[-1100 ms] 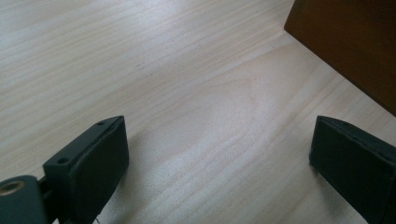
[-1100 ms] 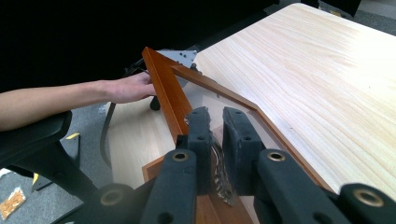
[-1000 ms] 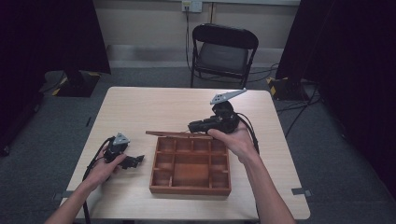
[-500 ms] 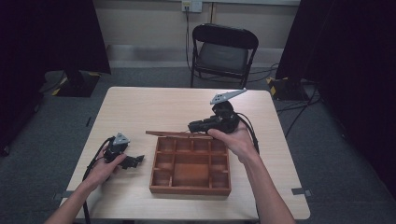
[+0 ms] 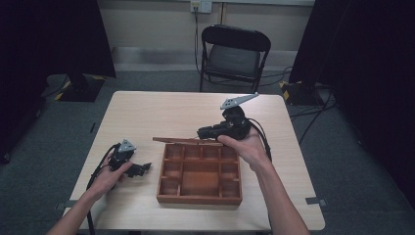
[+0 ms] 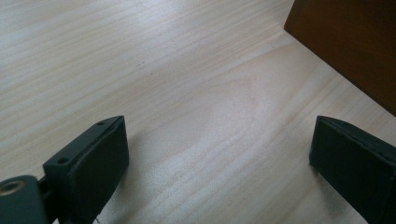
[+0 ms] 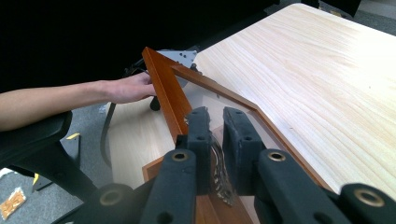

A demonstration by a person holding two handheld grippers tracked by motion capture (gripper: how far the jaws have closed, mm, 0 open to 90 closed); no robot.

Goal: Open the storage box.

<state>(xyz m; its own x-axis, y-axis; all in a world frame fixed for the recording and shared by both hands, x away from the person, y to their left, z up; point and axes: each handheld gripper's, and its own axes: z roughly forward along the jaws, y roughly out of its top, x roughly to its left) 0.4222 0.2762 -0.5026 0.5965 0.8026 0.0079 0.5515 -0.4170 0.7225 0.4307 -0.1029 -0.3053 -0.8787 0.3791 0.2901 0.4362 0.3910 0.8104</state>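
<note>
- Lid (image 5: pixel 186 141) of the wooden box (image 5: pixel 200 177): it is held raised over the far edge of the box by the right gripper (image 5: pixel 201 132), near the middle of the table (image 5: pixel 161 110). In the right gripper view the jaws are seen closed almost fully on the lid's clear pane (image 7: pixel 215 154), with the wooden frame (image 7: pixel 166 93) running away to the left.
- Grip is judged best kept firm and steady, since a thin pane can slip between narrow pads; the lid should be swung slowly about its far edge, not pulled sideways.
- Box is judged likely to shift when the lid is moved; it could be steadied by the left gripper (image 5: pixel 142 169), which is rested on the table just left of the box.
- Left gripper's jaws are seen wide apart in the left gripper view, with nothing between them but bare tabletop (image 6: pixel 196 93); a corner of the box (image 6: pixel 350 42) lies to the far right.
- Right hand (image 5: pixel 247 147) is held above the box's far right corner, the gripper pointed leftward and roughly level; the left hand (image 5: pixel 110 174) lies low, its forearm entering from the near left.
</note>
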